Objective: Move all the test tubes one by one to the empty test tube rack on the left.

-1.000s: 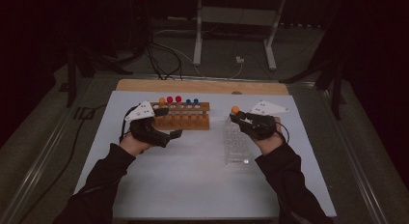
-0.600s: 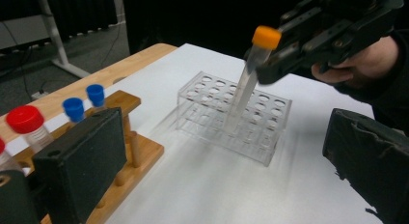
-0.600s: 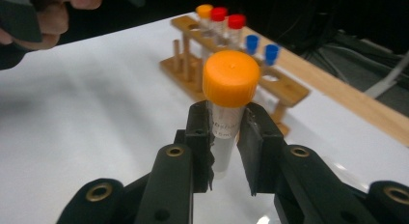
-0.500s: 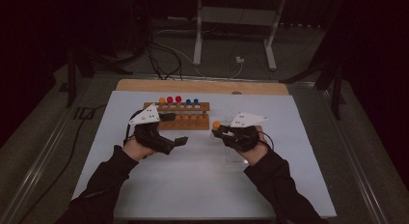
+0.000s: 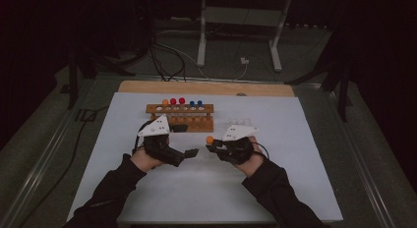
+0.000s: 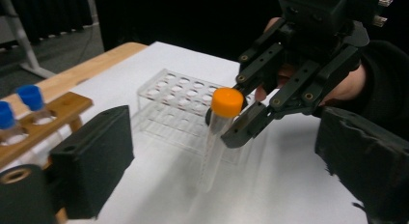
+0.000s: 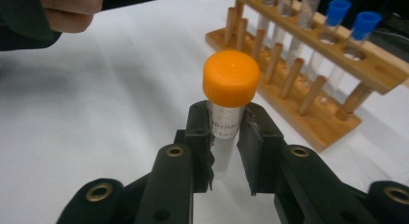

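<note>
White table (image 5: 147,198): orange-capped tube (image 7: 226,113) upright, right gripper (image 7: 225,137) clamping.

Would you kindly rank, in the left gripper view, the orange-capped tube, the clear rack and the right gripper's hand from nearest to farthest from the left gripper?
1. Orange-capped tube, centre, just ahead.
2. Clear rack, behind the tube.
3. Hand, upper right, farthest.

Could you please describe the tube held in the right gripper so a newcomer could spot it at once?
Start at the wooden rack at the back of the white table; in front of it, the right gripper clamps a clear tube just under its cap. Its orange cap differs from the blue-capped tubes seated in the rack.
</note>
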Motion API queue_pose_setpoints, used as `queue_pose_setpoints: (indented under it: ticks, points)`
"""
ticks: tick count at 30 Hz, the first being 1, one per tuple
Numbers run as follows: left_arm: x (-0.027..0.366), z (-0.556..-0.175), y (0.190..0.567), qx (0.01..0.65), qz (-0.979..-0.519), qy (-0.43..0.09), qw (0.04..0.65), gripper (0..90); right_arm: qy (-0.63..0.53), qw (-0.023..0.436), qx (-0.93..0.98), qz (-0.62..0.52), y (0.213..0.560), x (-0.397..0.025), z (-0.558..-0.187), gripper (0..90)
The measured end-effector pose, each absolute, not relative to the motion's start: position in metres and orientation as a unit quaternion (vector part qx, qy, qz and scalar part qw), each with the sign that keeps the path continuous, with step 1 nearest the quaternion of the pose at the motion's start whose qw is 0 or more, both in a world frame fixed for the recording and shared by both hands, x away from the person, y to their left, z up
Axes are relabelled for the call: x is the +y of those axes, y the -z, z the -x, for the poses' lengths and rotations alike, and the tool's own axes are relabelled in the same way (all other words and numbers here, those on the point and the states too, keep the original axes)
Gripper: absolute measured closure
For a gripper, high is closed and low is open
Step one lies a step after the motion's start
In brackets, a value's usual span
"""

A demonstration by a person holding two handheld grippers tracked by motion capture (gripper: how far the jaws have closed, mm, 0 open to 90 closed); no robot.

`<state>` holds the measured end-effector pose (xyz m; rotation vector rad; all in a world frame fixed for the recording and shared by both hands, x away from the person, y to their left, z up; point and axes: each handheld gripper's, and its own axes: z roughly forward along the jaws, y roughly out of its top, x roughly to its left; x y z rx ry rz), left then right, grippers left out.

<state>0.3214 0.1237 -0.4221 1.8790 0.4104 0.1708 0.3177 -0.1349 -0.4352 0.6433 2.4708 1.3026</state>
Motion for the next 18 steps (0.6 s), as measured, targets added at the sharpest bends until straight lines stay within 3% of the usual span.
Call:
queue_pose_setpoints:
  ticks: [8,18]
  points:
    - [0.118,-0.318,0.431,0.164,-0.8,-0.072,0.572,30.8,-0.445,0.121,0.862,-0.212,0.443,-0.128,-0.313,75.0]
    - [0.114,-0.318,0.435,0.16,-0.804,-0.069,0.569,46.5,-0.447,0.113,0.864,-0.203,0.443,-0.122,-0.309,75.0]
